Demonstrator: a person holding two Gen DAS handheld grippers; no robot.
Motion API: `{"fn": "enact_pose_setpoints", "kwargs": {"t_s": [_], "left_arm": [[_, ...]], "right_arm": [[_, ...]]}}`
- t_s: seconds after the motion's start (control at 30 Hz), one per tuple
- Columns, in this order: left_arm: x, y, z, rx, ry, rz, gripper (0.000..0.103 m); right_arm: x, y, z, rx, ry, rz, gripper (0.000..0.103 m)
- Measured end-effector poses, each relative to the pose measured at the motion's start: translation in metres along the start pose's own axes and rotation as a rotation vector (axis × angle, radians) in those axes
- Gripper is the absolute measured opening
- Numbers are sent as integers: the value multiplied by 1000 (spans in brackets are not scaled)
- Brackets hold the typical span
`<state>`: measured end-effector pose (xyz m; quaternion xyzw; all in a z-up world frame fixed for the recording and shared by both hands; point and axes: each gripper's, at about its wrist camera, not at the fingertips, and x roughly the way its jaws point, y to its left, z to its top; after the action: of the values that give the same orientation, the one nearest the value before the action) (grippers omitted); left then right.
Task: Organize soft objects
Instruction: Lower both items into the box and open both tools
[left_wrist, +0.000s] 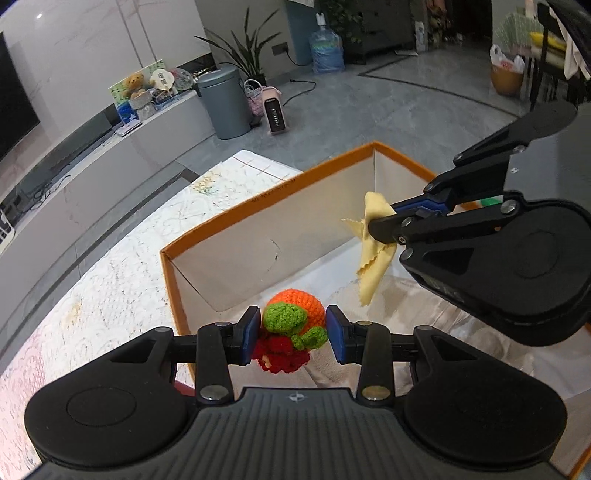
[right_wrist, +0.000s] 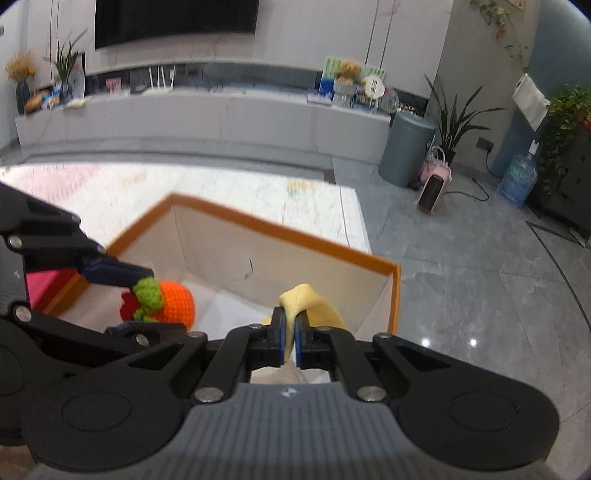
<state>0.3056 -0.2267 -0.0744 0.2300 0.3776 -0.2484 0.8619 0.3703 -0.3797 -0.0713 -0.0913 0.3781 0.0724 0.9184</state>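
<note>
An orange-rimmed cardboard box (left_wrist: 258, 195) with white inner walls stands on the patterned table; it also shows in the right wrist view (right_wrist: 317, 243). My left gripper (left_wrist: 291, 332) is over the box with its jaws apart around a crocheted toy (left_wrist: 295, 317) in orange, green and red; the left pad touches it, the right pad stands off. The toy shows in the right wrist view (right_wrist: 166, 302). My right gripper (right_wrist: 290, 332) is shut on a pale yellow cloth (right_wrist: 306, 299) and holds it over the box. In the left wrist view the cloth (left_wrist: 373, 254) hangs from the right gripper (left_wrist: 384, 221).
A beige fabric (left_wrist: 424, 325) lies in the bottom of the box. The patterned tablecloth (left_wrist: 110, 266) covers the table left of the box. A grey bin (right_wrist: 406, 147), a small heater (right_wrist: 432, 192) and a water bottle (right_wrist: 517, 181) stand on the grey floor beyond.
</note>
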Motion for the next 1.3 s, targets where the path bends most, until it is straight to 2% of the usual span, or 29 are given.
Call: {"fn": "enact_pose_setpoints", "kwargs": {"t_s": [0.23, 0.53, 0.63, 0.7, 0.8, 0.97, 1.1, 1.3], "left_arm": [[11, -6, -1, 22, 23, 1, 44], [13, -4, -4, 5, 39, 6, 46], [10, -2, -5, 11, 24, 9, 47], [9, -2, -4, 15, 19, 14, 47], [3, -1, -4, 12, 10, 20, 48], [-10, 2, -8, 12, -34, 13, 55], [-23, 7, -10, -16, -67, 16, 55], [-56, 13, -19, -73, -166, -5, 55]], "right_arm": [[18, 2, -8, -61, 90, -16, 3], [18, 7, -11, -100, 112, -29, 6], [15, 8, -11, -112, 115, -30, 18], [12, 11, -12, -124, 109, -40, 36], [8, 13, -13, -133, 102, -47, 38], [-1, 15, -13, -139, 95, -54, 42], [-10, 17, -11, -145, 91, -60, 42], [-41, 23, -10, -138, 34, -68, 44]]}}
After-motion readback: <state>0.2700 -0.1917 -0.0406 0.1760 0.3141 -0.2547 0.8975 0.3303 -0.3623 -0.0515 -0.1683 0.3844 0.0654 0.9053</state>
